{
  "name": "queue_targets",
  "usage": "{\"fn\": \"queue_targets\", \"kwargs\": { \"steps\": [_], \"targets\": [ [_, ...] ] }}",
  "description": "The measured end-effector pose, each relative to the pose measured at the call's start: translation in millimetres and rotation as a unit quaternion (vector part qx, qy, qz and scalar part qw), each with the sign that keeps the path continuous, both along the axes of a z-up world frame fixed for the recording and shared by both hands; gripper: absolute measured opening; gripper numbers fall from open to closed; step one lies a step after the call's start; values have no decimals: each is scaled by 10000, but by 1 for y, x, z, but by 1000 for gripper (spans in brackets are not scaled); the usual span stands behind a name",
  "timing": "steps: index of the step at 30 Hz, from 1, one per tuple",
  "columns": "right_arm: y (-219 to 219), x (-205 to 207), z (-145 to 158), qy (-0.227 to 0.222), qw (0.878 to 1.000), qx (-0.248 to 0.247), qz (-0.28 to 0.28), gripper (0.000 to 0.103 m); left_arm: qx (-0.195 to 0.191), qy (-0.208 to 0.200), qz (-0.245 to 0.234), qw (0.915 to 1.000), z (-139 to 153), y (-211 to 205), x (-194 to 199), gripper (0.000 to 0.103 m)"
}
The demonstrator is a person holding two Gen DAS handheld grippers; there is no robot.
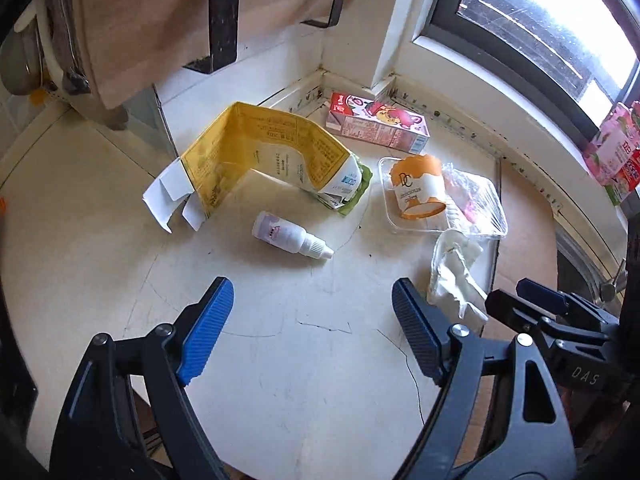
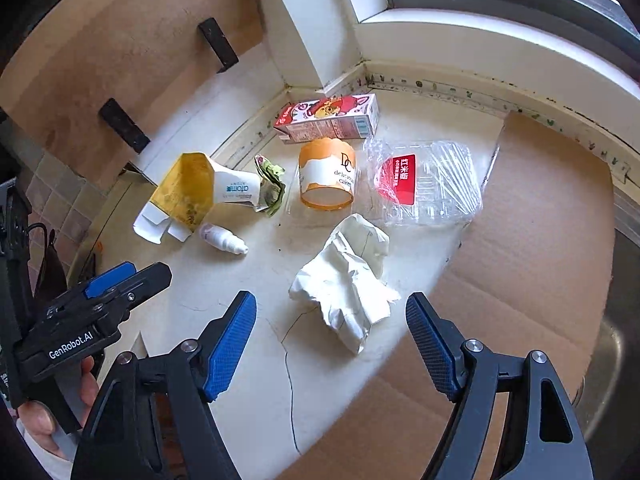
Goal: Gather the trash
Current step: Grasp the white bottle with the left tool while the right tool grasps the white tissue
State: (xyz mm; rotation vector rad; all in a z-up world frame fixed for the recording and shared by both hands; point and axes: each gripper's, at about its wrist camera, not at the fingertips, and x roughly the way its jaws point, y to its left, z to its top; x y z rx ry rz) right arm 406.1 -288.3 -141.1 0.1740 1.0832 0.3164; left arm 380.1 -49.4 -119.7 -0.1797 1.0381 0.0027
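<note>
Trash lies on a cracked white counter (image 1: 280,360). My left gripper (image 1: 312,292) hangs open and empty above it, just short of a small white dropper bottle (image 1: 290,238). Beyond the bottle lie a flattened yellow carton (image 1: 256,156), a pink snack box (image 1: 376,124) and an orange cake cup (image 1: 420,186) on a clear plastic tray (image 1: 486,204). My right gripper (image 2: 331,304) is open over a crumpled white paper (image 2: 344,280), which lies between its fingertips without touching the pads. Each gripper shows at the edge of the other's view: the right gripper (image 1: 516,296) and the left gripper (image 2: 144,272).
A brown cardboard sheet (image 2: 540,280) covers the counter's right side. A crumpled green wrapper (image 2: 274,188) lies by the carton. A wooden shelf on black brackets (image 1: 224,16) hangs over the back left. Pink packets (image 1: 616,152) stand on the window sill. A hand (image 2: 40,412) holds the left gripper.
</note>
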Motion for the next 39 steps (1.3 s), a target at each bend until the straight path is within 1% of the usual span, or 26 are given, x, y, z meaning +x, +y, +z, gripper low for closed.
{"fn": "queue_targets", "kwargs": {
  "steps": [4,9,11,18,20,21,26,29,31,33,35,36,38,39],
  "targets": [
    [10,20,-29,143,9998,-64,138,79,-185,149,287,9993,-25,6,19,80],
    [22,30,-53,232,9990,-155,357,78,-331,218,569,9976,-44,11,34,80],
    [26,33,-61,236,9984,-285,429,78,-348,221,654,9970,-49,11,38,80],
    [34,32,-66,80,9971,-400,649,71,-396,349,996,9936,-68,15,54,80],
    [34,29,-64,-52,9965,-430,708,65,-404,366,1133,9921,-73,17,57,79],
    [34,26,-62,-101,9963,-451,725,64,-409,367,1206,9912,-76,18,59,79],
    [31,21,-58,-189,9960,-438,754,60,-366,484,1565,9858,-88,23,71,68],
    [26,19,-57,-185,9965,-362,728,60,-345,448,1703,9838,-93,25,79,66],
    [24,19,-57,-176,9968,-317,717,59,-289,416,1705,9841,-94,26,83,66],
    [22,19,-57,-166,9970,-282,703,59,-204,397,1719,9841,-96,25,86,63],
    [22,17,-57,-163,9970,-271,702,58,-151,377,1731,9841,-98,24,85,55],
    [22,17,-57,-156,9970,-266,707,58,-155,365,1732,9841,-98,25,83,54],
    [22,15,-56,-150,9972,-256,694,57,-143,347,1737,9841,-97,24,81,46],
    [22,15,-56,-145,9972,-255,691,57,-106,340,1726,9843,-96,22,79,44]
  ]
}}
